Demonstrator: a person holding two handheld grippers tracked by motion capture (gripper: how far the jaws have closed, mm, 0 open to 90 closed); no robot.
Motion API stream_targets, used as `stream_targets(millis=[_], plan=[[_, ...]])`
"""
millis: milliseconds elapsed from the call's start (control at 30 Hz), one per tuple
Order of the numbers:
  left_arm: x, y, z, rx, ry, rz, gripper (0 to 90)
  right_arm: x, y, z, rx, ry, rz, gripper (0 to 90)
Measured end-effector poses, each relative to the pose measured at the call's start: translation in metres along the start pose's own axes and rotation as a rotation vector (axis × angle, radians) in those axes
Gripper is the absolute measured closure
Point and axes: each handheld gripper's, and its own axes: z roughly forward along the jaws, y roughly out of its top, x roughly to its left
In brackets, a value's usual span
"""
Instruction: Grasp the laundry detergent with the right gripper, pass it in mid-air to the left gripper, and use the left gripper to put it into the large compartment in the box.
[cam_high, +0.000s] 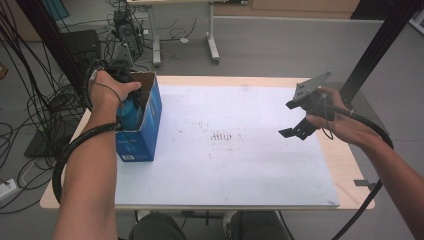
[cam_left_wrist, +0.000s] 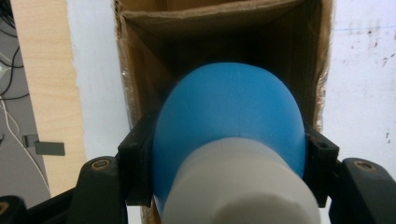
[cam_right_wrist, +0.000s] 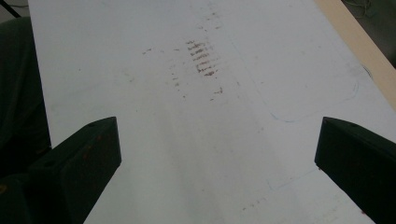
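- Our left gripper (cam_left_wrist: 229, 161) has its black fingers (cam_left_wrist: 135, 158) clamped on a blue bottle with a white cap (cam_left_wrist: 229, 116), one pad on each flank of the rounded blue shoulder, the cap pointing back toward the camera.
- The bottle hangs base-first in the open mouth of the blue cardboard box (cam_high: 145, 125), which stands upright at the left edge of the desk (cam_high: 240, 165).
- We judge the bottle smooth, stiff plastic, probably light; its curved shoulder could slip between flat pads, so a hold lower on the straight body, or just under the cap, looks safer.
- The box is thin corrugated card, brown and matt inside, printed blue outside; its ragged flaps look soft and the tall, narrow carton may tip if nudged.
- Our right gripper (cam_high: 300, 117) hovers above the right side of the desk, well apart from the box, fingers (cam_right_wrist: 84, 158) spread wide with nothing between them.
- The desk carries a pale, scuffed sheet with brownish marks (cam_right_wrist: 201, 58) over a light wood top.
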Motion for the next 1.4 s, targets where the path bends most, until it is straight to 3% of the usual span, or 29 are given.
stream_targets(millis=[700, 1400], plan=[[-0.002, 0.000, 0.031, 0.028, -0.002, 0.018, 37.2, -0.003, 0.000, 0.003, 0.007, 0.000, 0.002, 0.3], [-0.001, 0.002, 0.033, 0.024, -0.004, 0.017, 37.0, -0.005, 0.004, -0.002, 0.010, -0.011, -0.002, 0.3]])
